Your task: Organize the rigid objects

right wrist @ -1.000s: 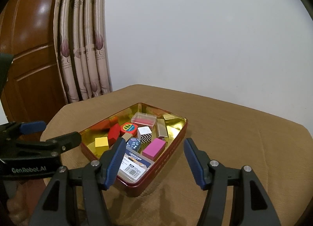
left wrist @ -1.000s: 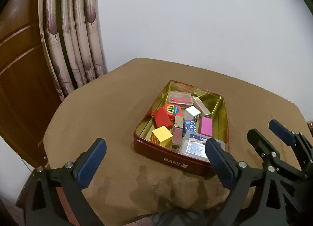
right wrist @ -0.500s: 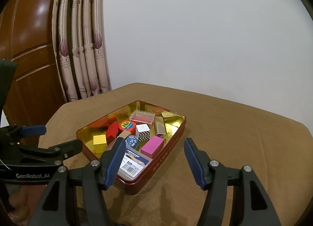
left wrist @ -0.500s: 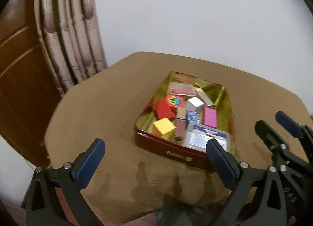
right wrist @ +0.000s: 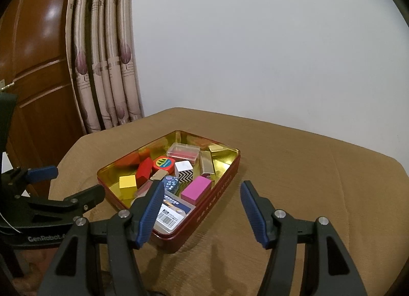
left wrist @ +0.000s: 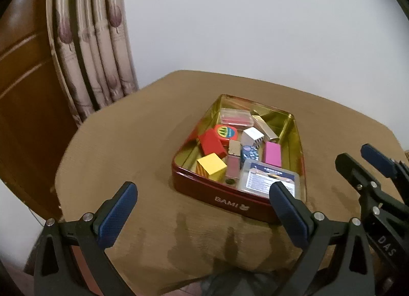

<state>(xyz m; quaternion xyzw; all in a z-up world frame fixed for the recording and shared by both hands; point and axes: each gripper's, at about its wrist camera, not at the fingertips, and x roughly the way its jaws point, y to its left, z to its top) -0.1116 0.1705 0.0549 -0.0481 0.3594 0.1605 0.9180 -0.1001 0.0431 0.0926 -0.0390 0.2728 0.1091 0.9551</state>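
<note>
A red tin tray (left wrist: 204,191) with a gold inside sits on the brown table; it also shows in the right wrist view (right wrist: 217,188). It holds several small rigid objects: a yellow block (left wrist: 212,166), a red block (left wrist: 212,143), a pink block (left wrist: 273,152), a white patterned cube (left wrist: 252,136), a clear labelled case (left wrist: 265,179) and a clear box with red contents (left wrist: 235,118). My left gripper (left wrist: 202,215) is open and empty, in front of the tray. My right gripper (right wrist: 202,212) is open and empty, over the tray's near right corner.
The brown table (left wrist: 127,147) has rounded edges that fall away at left and front. A curtain (left wrist: 97,47) and a wooden door (left wrist: 23,78) stand at the left. A white wall (left wrist: 255,27) is behind the table.
Both grippers have shifted slightly and the views have tilted a little. The tray and its objects have not moved. Both grippers stay open.
</note>
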